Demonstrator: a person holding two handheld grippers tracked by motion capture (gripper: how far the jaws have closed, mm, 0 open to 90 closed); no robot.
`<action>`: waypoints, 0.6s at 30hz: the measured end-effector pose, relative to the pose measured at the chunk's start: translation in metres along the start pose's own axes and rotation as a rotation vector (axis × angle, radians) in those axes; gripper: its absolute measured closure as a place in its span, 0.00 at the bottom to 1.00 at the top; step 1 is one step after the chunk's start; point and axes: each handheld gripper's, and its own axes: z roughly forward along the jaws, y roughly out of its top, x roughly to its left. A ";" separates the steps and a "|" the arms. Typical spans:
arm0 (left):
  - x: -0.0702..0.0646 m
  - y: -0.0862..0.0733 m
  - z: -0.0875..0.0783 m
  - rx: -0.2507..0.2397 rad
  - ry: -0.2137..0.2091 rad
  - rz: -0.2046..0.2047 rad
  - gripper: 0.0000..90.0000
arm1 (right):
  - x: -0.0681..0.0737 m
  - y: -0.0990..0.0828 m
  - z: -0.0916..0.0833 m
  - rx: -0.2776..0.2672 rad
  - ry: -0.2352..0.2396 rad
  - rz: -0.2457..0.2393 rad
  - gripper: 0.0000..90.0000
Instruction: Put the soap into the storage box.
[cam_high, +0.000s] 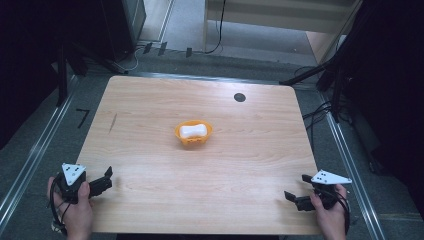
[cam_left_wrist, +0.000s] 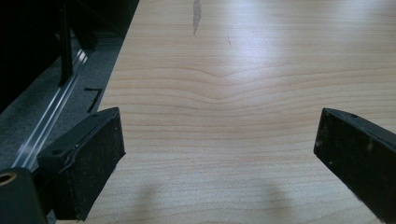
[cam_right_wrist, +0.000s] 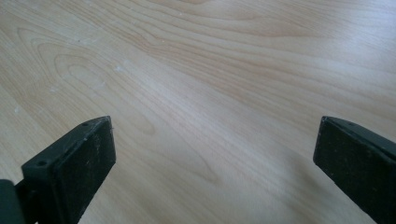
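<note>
Bowl and contents: small orange plastic bowl (cam_high: 194, 135) with a white bone-shaped object (cam_high: 193, 130) lying inside it; I take these as my work.
Where it sits: near the middle of the light wooden table (cam_high: 150, 165), well apart from both my grippers, a little beyond and between them.
Left gripper (cam_high: 106, 181): held at the near left corner, released, jaws wide with bare tabletop between them in the left gripper view (cam_left_wrist: 219, 154).
Right gripper (cam_high: 292, 199): held at the near right corner, likewise spread and holding nothing, wood grain between the jaws in the right gripper view (cam_right_wrist: 215, 158).
How the bowl should handle: I judge it light, thin-walled and fairly stiff, likely to slide on the smooth wood if nudged from one side.
How the white piece should handle: probably light and smooth; whether soft or hard I cannot tell.
Where I would take hold: the bowl by its rim, one jaw inside and one outside; the white piece across its narrow middle.
Other marks: round dark grommet (cam_high: 240, 97) near the far edge.
</note>
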 end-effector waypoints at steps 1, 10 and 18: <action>0.000 0.000 0.000 0.000 0.001 0.000 0.02 | 0.000 -0.002 -0.002 -0.002 -0.002 0.007 0.00; 0.000 0.000 0.001 0.007 -0.001 0.004 0.02 | -0.003 -0.024 -0.021 -0.060 -0.013 0.075 0.00; -0.001 0.001 0.002 0.021 -0.005 0.011 0.02 | -0.007 -0.031 -0.026 -0.133 -0.087 0.137 0.00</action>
